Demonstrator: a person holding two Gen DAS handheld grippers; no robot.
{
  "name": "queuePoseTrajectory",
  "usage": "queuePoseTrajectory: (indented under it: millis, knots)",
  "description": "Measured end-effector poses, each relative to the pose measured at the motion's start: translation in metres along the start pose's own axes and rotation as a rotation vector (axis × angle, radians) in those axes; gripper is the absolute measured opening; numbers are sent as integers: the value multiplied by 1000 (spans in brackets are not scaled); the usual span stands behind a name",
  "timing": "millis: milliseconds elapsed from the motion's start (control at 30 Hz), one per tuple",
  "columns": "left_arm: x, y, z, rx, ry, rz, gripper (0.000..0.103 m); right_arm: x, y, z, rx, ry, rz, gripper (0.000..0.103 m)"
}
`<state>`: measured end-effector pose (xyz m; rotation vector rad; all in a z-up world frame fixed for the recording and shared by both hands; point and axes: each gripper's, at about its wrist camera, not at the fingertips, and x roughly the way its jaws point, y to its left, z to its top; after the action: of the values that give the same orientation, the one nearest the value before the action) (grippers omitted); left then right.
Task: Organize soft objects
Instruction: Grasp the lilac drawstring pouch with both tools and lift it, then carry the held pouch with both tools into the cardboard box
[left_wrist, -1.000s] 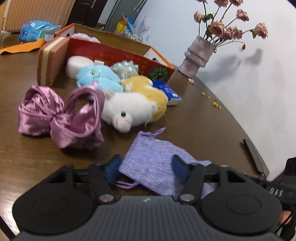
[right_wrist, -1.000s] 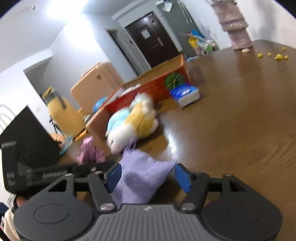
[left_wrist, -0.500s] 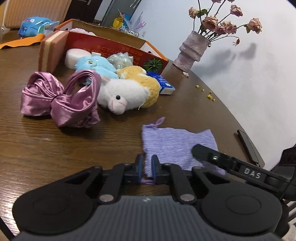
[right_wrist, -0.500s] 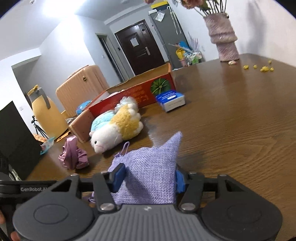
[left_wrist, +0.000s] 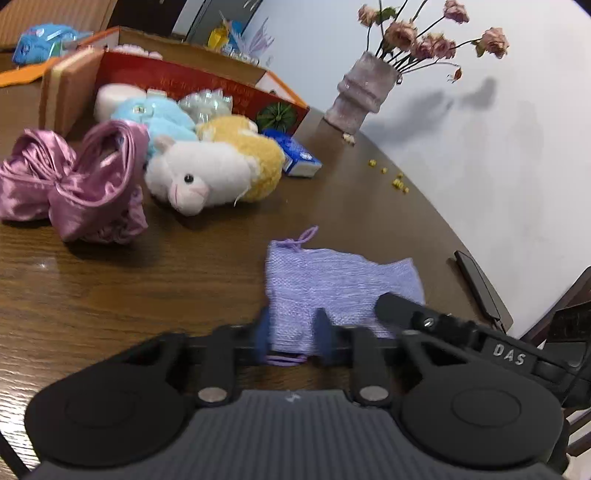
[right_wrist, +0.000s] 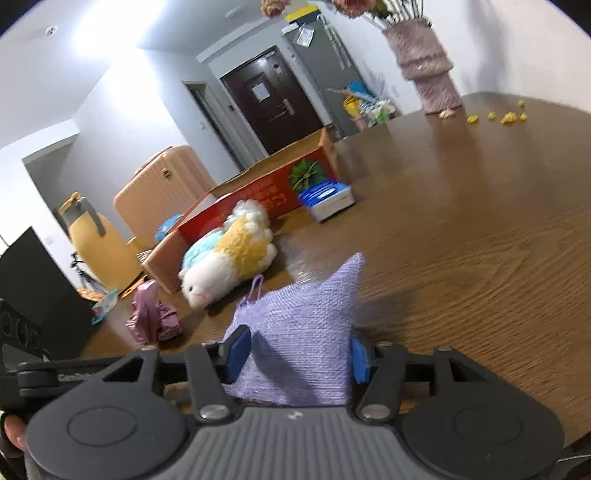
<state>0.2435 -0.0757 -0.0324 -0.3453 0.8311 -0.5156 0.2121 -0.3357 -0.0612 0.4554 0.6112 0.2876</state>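
A lilac woven drawstring pouch (left_wrist: 340, 280) lies on the brown table between both grippers. My left gripper (left_wrist: 292, 330) has the pouch's near left edge between its blue pads; its jaws are opening and the fabric there looks flat, not pinched. In the right wrist view, my right gripper (right_wrist: 299, 354) is shut across the pouch (right_wrist: 303, 332), with both pads pressing its sides and one corner sticking up. Further back lie a white and yellow plush alpaca (left_wrist: 214, 173), a pink satin bow (left_wrist: 74, 184) and a blue plush (left_wrist: 155, 118).
An open red cardboard box (left_wrist: 184, 77) stands behind the toys, with a blue tissue pack (left_wrist: 301, 158) beside it. A vase of dried roses (left_wrist: 365, 92) stands at the far edge, yellow crumbs (left_wrist: 397, 182) lie near it, and a black phone (left_wrist: 480, 284) lies at the right rim.
The left jaws went from wide to nearly shut on the pouch's edge, then widened a little. The right gripper closed onto the pouch, whose corner now stands up between its pads.
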Motion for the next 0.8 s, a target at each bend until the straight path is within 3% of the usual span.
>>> queuePoseTrajectory:
  millis: [133, 300, 433, 500, 600, 800]
  knots:
    - [3, 5, 0, -32, 13, -15, 7, -5, -9, 2, 30, -11, -8, 56]
    - [2, 2, 1, -8, 12, 0, 6, -12, -16, 5, 50, -28, -6, 61]
    - [0, -1, 2, 7, 5, 1, 5, -14, -21, 7, 58, -35, -11, 58]
    - [-1, -2, 3, 15, 1, -3, 5, -13, -21, 8, 56, -26, -2, 39]
    - [-6, -7, 5, 51, -3, -5, 3, -12, -13, 9, 5, -25, -7, 30]
    - [-27, -17, 23, 111, -77, -26, 3, -7, -2, 25, -36, -43, 22, 27]
